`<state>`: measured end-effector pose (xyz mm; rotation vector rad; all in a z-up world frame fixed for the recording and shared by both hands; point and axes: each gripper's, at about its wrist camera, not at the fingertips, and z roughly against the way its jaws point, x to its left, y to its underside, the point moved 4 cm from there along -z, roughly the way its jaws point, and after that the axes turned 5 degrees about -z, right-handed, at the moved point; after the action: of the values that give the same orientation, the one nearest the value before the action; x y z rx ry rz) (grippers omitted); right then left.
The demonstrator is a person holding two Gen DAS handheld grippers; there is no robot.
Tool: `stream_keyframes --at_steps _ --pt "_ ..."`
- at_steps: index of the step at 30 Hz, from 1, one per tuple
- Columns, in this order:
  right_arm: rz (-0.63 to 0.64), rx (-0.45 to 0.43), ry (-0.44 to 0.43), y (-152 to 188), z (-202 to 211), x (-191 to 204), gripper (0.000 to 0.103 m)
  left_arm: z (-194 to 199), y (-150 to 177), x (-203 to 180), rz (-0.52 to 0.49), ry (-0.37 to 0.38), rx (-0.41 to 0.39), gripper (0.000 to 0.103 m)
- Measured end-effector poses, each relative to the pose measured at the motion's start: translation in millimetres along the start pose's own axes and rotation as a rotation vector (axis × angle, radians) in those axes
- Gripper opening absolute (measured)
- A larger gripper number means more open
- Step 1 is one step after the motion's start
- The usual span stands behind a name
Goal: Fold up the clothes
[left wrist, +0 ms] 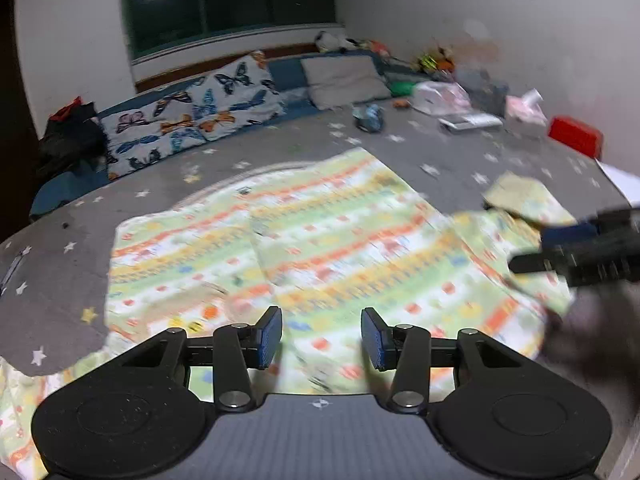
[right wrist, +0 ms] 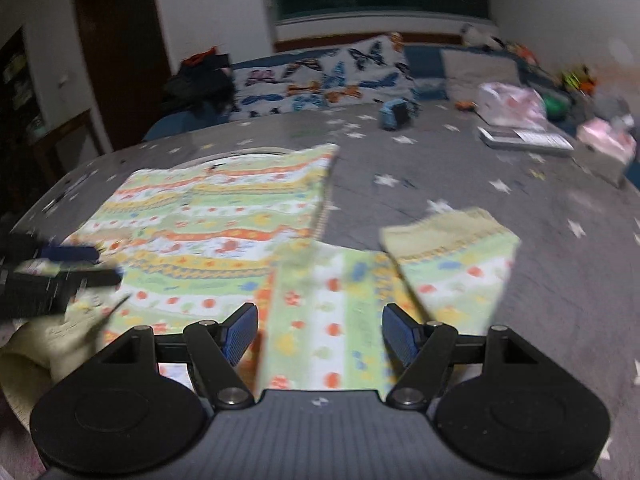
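A child's garment (left wrist: pixel 280 240) with green, orange and yellow stripes lies spread on a grey star-print bed cover (left wrist: pixel 60 280). My left gripper (left wrist: pixel 321 338) is open and empty over the garment's near edge. In the right wrist view the same garment (right wrist: pixel 216 232) lies at the left, with one sleeve (right wrist: pixel 452 264) reaching right, its cuff turned up. My right gripper (right wrist: pixel 319 334) is open and empty over the base of that sleeve. Each gripper shows blurred at the edge of the other's view: the right (left wrist: pixel 576 248), the left (right wrist: pixel 52 272).
A butterfly-print pillow (left wrist: pixel 192 116) and a plain pillow (left wrist: pixel 344 80) lie at the head of the bed. Toys, a red box (left wrist: pixel 576 136), papers and pink items (right wrist: pixel 604 140) clutter the far right. A dark clothes pile (left wrist: pixel 68 136) sits at the far left.
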<state>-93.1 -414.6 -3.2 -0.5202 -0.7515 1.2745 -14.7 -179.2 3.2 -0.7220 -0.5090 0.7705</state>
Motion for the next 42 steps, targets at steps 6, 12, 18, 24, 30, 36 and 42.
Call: stream_keyframes --at_steps 6,12,18,24,30,36,42 --pt "-0.022 -0.050 0.106 1 4 -28 0.071 -3 11 -16 -0.076 -0.030 0.010 0.050" --pt "-0.097 -0.095 0.169 4 12 -59 0.071 -2 13 -13 -0.056 -0.029 0.018 0.053" --pt "-0.228 -0.124 0.164 -5 16 -88 0.070 -1 15 -11 -0.046 -0.034 0.016 0.057" --pt "-0.265 -0.167 0.229 -12 22 -106 0.071 -1 15 -10 -0.037 -0.034 0.019 0.059" --pt "-0.181 -0.173 0.287 -19 16 -100 0.071 -1 16 -9 -0.028 -0.041 0.021 0.061" --pt "-0.082 -0.118 0.260 -29 -11 -91 0.071 -1 16 -8 -0.021 -0.041 0.032 0.063" --pt "-0.080 -0.111 0.274 -28 -10 -99 0.069 5 9 -9 -0.002 -0.028 0.047 0.068"
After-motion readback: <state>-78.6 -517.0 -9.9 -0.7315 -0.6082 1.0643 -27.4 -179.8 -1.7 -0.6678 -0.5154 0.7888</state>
